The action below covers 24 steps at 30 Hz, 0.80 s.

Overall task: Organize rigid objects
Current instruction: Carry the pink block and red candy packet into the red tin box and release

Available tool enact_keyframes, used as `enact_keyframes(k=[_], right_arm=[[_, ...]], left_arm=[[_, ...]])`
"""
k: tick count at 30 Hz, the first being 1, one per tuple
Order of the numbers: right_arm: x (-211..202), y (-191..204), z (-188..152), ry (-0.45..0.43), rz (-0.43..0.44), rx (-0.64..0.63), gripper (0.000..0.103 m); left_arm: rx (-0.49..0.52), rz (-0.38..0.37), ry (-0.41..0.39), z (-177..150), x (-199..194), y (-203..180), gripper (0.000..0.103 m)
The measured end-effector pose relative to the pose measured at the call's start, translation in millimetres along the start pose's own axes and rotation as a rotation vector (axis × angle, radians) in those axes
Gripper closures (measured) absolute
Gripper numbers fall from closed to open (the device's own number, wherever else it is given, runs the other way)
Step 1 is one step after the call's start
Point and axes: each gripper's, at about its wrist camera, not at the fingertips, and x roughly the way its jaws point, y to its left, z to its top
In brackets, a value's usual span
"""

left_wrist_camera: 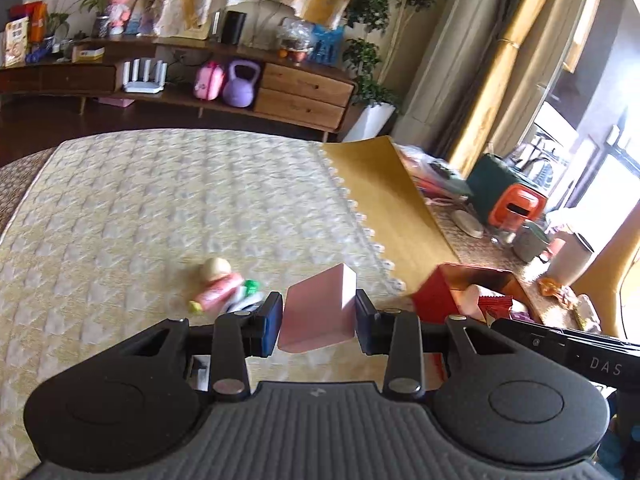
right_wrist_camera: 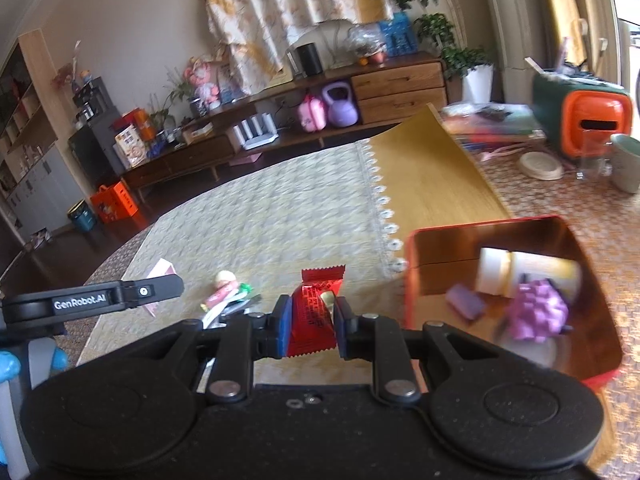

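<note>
My left gripper (left_wrist_camera: 316, 326) is shut on a pink box (left_wrist_camera: 320, 312) and holds it above the quilted table cover. My right gripper (right_wrist_camera: 310, 326) is shut on a red snack packet (right_wrist_camera: 314, 312). A red tin box (right_wrist_camera: 508, 292) stands to the right, with a white bottle (right_wrist_camera: 520, 272), a purple ball (right_wrist_camera: 538, 312) and a small purple block (right_wrist_camera: 466, 300) inside; it also shows in the left wrist view (left_wrist_camera: 460, 284). A small pile of loose items (left_wrist_camera: 224, 290) lies on the cover left of the pink box, seen again in the right wrist view (right_wrist_camera: 230, 294).
A yellow mat (right_wrist_camera: 428, 184) lies beyond the tin. An orange and green case (right_wrist_camera: 580, 120), a glass, a cup (right_wrist_camera: 628, 164) and a small dish (right_wrist_camera: 540, 166) stand at the far right. The left gripper's body (right_wrist_camera: 92, 300) reaches in at the left.
</note>
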Motion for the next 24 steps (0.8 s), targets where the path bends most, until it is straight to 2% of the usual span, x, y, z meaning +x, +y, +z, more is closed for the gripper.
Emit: enact_keyframes(k=[12,19,24], right_arm=[[-42.7,-70.5,-14.2,-0.024,-0.112,0.050,0.081],[-49.2,-105.7,-22.5,-0.001,-0.187,0.059,0.081],[-52.7,-126.0,-24.7,0.007,-0.203,0.088,0.081]], left_arm=[[0.089,-0.075,0.058,-7.9,26.2,-76.8,0.066],[0.189,-0.116,0.105,-17.0,50.6,-128.4,0.066],[0.237,-0.135,0.135,-19.2,69.2,-158.7,0.066]])
